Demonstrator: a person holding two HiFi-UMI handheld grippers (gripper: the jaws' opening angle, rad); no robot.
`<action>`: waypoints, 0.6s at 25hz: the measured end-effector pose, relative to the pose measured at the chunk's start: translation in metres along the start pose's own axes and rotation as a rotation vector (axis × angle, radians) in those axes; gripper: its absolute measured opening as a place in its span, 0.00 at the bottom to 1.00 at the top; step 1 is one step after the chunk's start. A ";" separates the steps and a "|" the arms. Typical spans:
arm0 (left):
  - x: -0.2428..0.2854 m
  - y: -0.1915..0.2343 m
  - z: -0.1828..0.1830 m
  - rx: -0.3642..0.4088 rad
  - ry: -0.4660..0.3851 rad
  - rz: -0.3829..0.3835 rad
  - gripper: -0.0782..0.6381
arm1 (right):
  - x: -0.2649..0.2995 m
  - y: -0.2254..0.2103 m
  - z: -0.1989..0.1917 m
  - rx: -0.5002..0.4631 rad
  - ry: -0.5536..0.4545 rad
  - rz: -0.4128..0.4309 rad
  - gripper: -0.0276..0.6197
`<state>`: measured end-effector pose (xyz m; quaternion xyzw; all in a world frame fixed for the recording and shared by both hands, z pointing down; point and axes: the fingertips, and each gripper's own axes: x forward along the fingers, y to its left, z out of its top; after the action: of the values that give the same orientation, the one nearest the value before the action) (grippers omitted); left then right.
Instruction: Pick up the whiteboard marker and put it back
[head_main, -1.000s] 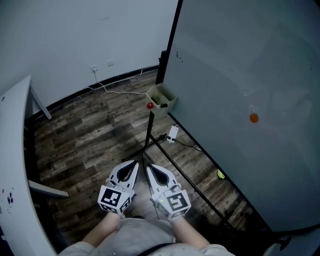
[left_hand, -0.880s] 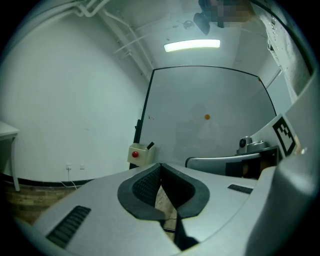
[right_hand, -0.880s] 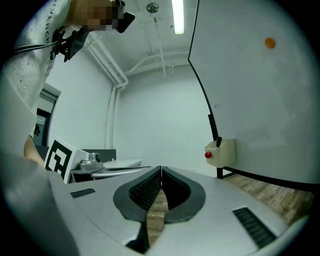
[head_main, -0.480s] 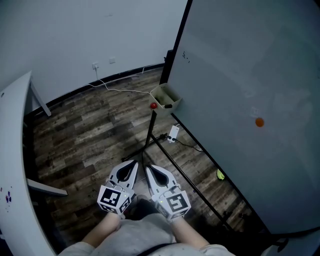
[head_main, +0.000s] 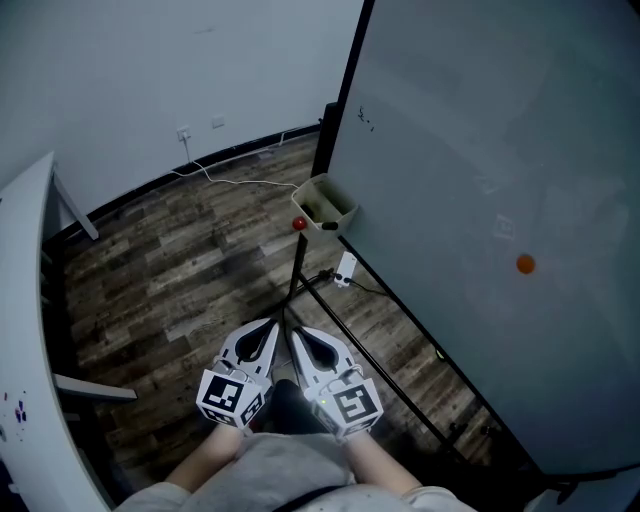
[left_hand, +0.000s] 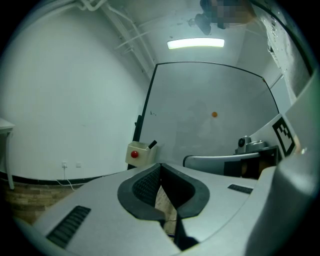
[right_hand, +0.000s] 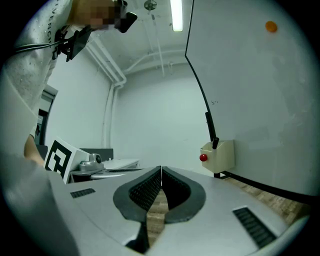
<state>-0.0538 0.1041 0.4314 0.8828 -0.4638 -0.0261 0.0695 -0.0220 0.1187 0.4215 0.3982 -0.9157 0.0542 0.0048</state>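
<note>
A beige holder box (head_main: 326, 203) hangs at the lower left corner of the whiteboard (head_main: 480, 150), with a red magnet (head_main: 298, 224) on its front. A dark marker (left_hand: 151, 144) sticks up out of the box; its tip also shows in the right gripper view (right_hand: 215, 143). My left gripper (head_main: 268, 330) and right gripper (head_main: 298, 336) are side by side low in the head view, well short of the box. Both are shut with nothing between the jaws, as seen for the left gripper (left_hand: 160, 169) and the right gripper (right_hand: 161, 172).
An orange magnet (head_main: 525, 264) sticks on the whiteboard. The board's black stand leg (head_main: 385, 372) runs across the wooden floor right of my grippers. A white adaptor (head_main: 346, 268) and a white cable (head_main: 240, 182) lie on the floor. A white table (head_main: 22, 300) stands at the left.
Both grippers stay shut in the same spot. The head view has shifted a little, so the box and the orange magnet sit slightly lower and further left than half a second ago.
</note>
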 end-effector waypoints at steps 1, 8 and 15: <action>0.008 0.002 0.002 0.002 -0.002 -0.007 0.13 | 0.004 -0.006 0.002 -0.009 -0.002 -0.001 0.07; 0.062 0.018 0.008 0.001 -0.002 -0.034 0.13 | 0.036 -0.044 0.013 -0.074 -0.007 0.017 0.07; 0.102 0.042 0.013 0.003 -0.009 -0.030 0.13 | 0.069 -0.079 0.018 -0.122 -0.011 0.015 0.07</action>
<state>-0.0311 -0.0044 0.4266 0.8897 -0.4508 -0.0303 0.0657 -0.0109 0.0132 0.4147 0.3907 -0.9202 -0.0040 0.0237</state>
